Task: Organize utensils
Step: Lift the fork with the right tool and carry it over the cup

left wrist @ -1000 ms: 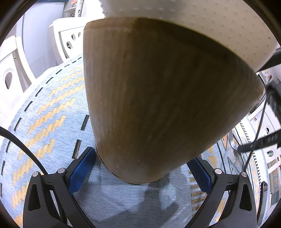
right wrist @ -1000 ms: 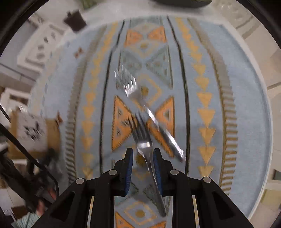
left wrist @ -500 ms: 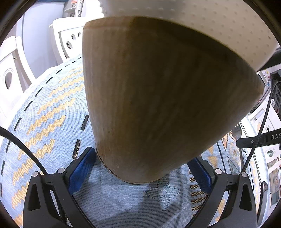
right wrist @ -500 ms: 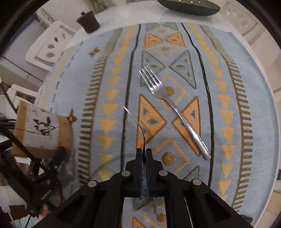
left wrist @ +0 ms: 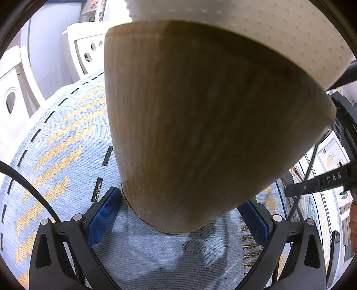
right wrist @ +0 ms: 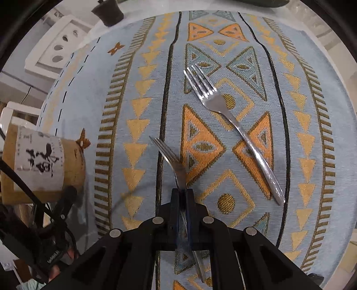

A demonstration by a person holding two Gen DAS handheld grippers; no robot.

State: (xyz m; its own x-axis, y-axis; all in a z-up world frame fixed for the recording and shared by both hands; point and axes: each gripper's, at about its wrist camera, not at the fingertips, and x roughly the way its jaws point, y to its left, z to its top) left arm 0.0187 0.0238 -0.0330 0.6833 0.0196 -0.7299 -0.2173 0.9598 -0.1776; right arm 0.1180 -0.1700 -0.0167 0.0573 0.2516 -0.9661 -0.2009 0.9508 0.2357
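Note:
In the left wrist view a wooden utensil holder [left wrist: 200,122] with a white label fills most of the picture, standing on the patterned tablecloth [left wrist: 55,156]. My left gripper [left wrist: 178,200] is shut on its base, a blue pad pressed to each side. The right wrist view shows my right gripper [right wrist: 181,191] shut on the neck of a steel fork [right wrist: 169,156], tines pointing up and left above the cloth. A second fork [right wrist: 232,125] lies flat on the cloth, up and right of it. The holder [right wrist: 40,165] stands at the left edge of that view.
White chairs [left wrist: 15,89] stand past the table's rim. A small dark pot [right wrist: 108,13] sits at the far left of the table and a dark dish [right wrist: 263,2] at the far edge. Black cables [right wrist: 33,200] hang near the holder.
My right gripper closed on the nearer fork and lifted it off the other fork, then carried it left toward the holder. The left gripper and holder have not moved.

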